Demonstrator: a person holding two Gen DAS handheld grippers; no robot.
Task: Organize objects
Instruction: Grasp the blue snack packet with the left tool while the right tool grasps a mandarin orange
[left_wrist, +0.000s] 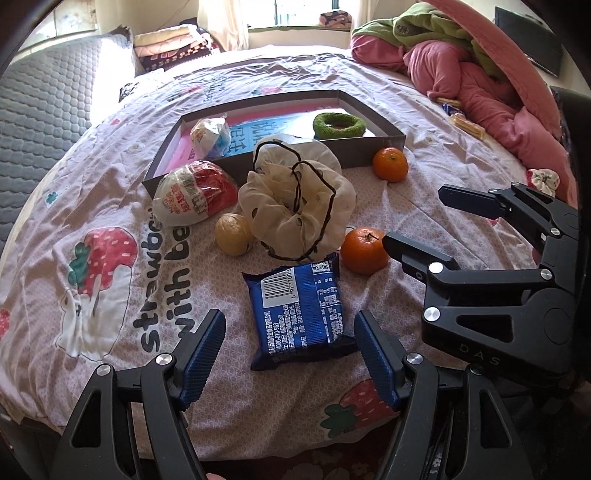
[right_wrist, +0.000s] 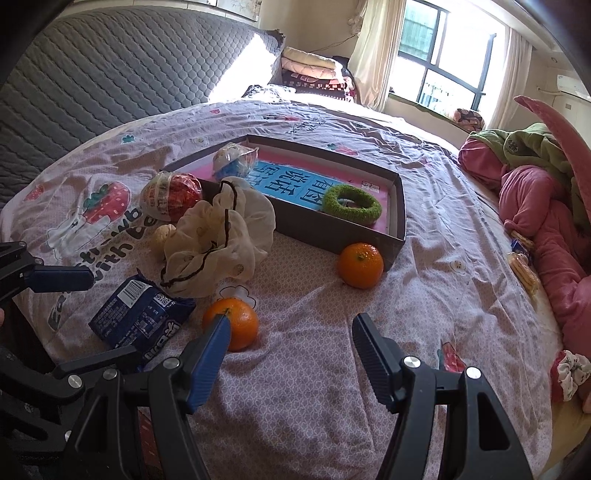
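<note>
Left wrist view: my left claw (left_wrist: 288, 332) is spread wide, pinching nothing, and the blue snack packet (left_wrist: 297, 314) lies flat on the bedsheet (left_wrist: 424, 206) right between its fingers. Just beyond that, the cream drawstring pouch (left_wrist: 295, 203), a walnut (left_wrist: 233, 234) at its left, a red-and-white packet (left_wrist: 194, 195) further left. My right claw (right_wrist: 290, 334) is spread too, gripping nothing; its left finger crosses in front of the near tangerine (right_wrist: 232, 326). Second tangerine (right_wrist: 361, 265) sits ahead, touching the shallow box (right_wrist: 399, 206). Inside the box: a green ring (right_wrist: 352, 205) and a small wrapped packet (right_wrist: 234, 160).
</note>
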